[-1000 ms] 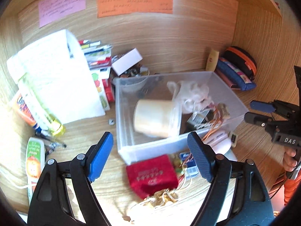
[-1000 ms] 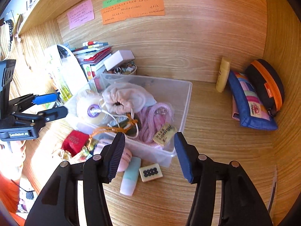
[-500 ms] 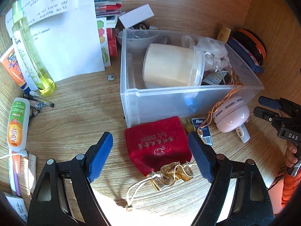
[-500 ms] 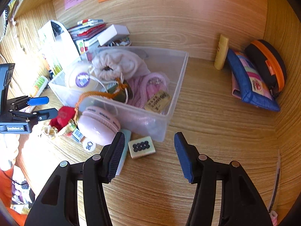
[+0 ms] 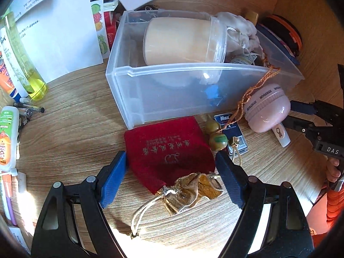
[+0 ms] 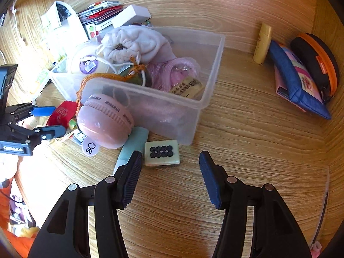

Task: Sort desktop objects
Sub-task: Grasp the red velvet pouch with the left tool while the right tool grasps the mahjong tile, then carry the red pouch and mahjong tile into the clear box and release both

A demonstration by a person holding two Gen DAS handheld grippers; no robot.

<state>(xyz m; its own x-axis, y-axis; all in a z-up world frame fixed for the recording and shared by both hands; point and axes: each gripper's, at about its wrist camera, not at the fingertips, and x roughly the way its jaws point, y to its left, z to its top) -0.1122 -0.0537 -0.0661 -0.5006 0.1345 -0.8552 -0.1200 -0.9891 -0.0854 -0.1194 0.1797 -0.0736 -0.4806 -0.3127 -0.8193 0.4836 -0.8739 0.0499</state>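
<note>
I've dropped both grippers: left gripper fingers wide astride the red pouch, seemingly not squeezing; right gripper fingers parted, empty, short of the mahjong tile.

The left gripper is held tilted steeply downward with its jaws spread wide, nothing pressed between the pads. The right gripper is likewise angled downward, jaws parted. A hand, seemingly gripping its handle, is partly seen.
</note>
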